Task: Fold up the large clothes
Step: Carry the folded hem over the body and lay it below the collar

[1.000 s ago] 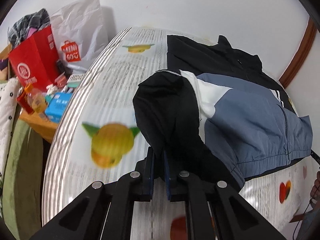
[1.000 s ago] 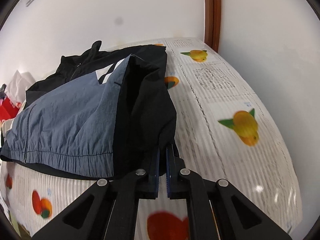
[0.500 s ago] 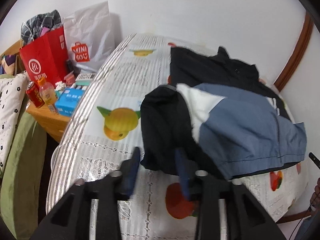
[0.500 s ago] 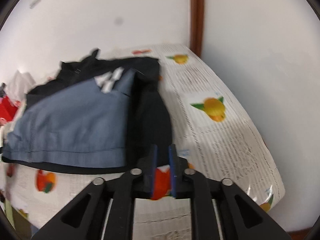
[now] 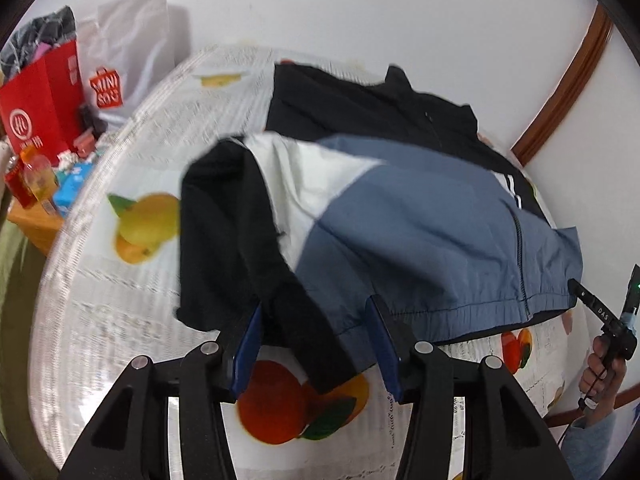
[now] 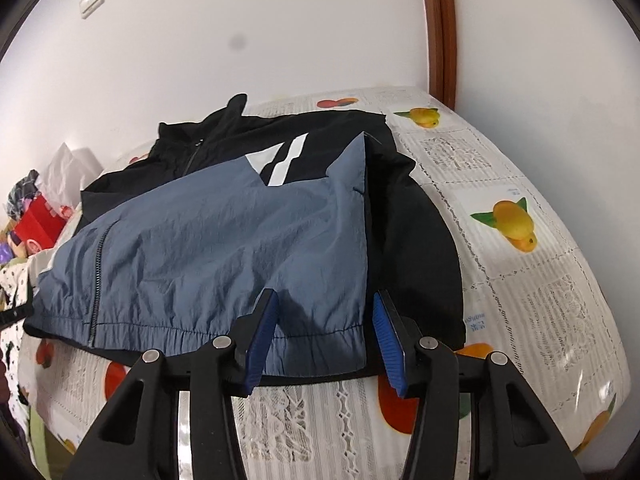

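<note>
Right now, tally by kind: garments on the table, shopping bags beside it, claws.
Jacket: 1
Shopping bags: 2, red bag and white bag
Claws: 2, left claw and right claw, both opening, jacket cloth between jaws
Total: 5

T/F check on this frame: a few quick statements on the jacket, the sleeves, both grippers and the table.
1. The jacket lies on a table with a fruit-print cloth. True.
2. The left gripper is clamped on the black sleeve. False: its jaws are opening; the sleeve's end lies between them, unpressed.
3. The right gripper is empty, jaws opening over the jacket's hem. True.
4. The jacket is all black. False: the front is blue-grey with white panels; collar and sleeves are black.
5. A red bag stands beside the table. True.
6. The jacket hangs on the wall. False: it lies on the table.
</note>
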Action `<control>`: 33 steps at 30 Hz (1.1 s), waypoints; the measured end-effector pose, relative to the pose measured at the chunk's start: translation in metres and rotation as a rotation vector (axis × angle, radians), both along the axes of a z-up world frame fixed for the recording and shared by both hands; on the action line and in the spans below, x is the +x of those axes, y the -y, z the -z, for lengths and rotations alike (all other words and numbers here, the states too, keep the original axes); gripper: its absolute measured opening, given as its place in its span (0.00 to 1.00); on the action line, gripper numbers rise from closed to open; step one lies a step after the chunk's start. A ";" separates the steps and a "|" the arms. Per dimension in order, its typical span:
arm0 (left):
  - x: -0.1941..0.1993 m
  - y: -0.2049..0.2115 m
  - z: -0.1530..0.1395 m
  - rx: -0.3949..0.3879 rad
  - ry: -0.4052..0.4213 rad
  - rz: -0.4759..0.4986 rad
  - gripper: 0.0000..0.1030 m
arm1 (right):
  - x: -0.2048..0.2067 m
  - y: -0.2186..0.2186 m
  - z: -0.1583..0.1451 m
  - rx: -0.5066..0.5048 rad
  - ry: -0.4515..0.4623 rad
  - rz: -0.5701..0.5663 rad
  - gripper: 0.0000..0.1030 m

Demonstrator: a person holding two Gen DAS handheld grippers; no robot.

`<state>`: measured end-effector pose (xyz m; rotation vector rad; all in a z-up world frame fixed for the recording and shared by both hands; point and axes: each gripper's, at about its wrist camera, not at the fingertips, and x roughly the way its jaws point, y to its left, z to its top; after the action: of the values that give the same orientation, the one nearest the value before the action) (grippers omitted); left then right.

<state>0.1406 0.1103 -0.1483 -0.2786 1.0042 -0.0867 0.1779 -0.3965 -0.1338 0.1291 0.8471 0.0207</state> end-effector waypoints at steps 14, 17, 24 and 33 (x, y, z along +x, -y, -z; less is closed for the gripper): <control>0.016 0.005 -0.059 0.029 0.158 0.026 0.11 | 0.000 -0.006 -0.055 0.058 0.141 -0.017 0.08; 0.035 0.002 -0.065 0.038 0.172 0.009 0.11 | 0.017 -0.007 -0.066 0.055 0.167 -0.009 0.08; 0.084 0.002 -0.062 0.058 0.170 0.002 0.11 | 0.062 0.001 -0.071 0.095 0.166 0.018 0.08; 0.142 0.007 -0.038 0.085 0.130 -0.005 0.12 | 0.120 0.003 -0.046 0.093 0.127 0.025 0.08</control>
<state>0.2830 0.1035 -0.1099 -0.1950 0.8754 -0.0563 0.2982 -0.3993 -0.0882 0.2238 0.7181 0.0450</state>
